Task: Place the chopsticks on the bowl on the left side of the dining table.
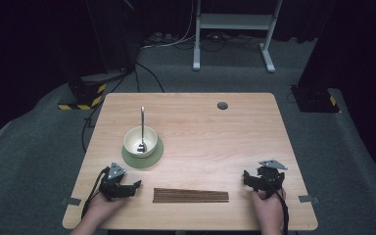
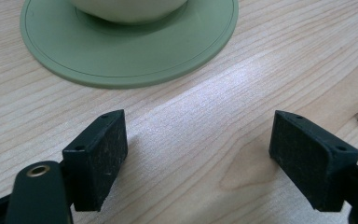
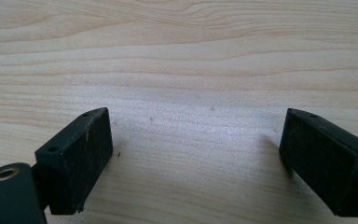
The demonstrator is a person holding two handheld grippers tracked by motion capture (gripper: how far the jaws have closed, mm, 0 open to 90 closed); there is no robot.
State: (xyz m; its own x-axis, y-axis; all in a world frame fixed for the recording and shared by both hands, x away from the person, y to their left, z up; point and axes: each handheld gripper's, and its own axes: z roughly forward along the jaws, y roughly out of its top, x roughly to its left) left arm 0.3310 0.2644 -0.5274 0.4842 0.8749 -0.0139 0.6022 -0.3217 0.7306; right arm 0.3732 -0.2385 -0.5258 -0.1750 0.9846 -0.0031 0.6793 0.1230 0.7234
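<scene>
A cream bowl point(image 1: 140, 141) with a metal spoon point(image 1: 142, 128) standing in it sits on a round green mat point(image 1: 143, 155) at the table's left centre. Several dark wooden chopsticks point(image 1: 191, 196) lie side by side near the front edge. My left gripper point(image 1: 136, 186) rests on the table at the front left, open, with bare wood between its pads point(image 2: 95, 158); the green mat point(image 2: 130, 51) and the bowl's base point(image 2: 128, 10) lie just ahead of it. My right gripper point(image 1: 247, 179) rests at the front right, open over bare wood, nothing between its pads point(image 3: 77, 156).
The wooden table point(image 1: 200, 127) has a dark round grommet point(image 1: 222, 105) near its back edge. Beyond the table are a white frame point(image 1: 232, 29), cables and black stands with yellow-black tape point(image 1: 85, 98) on the grey floor.
</scene>
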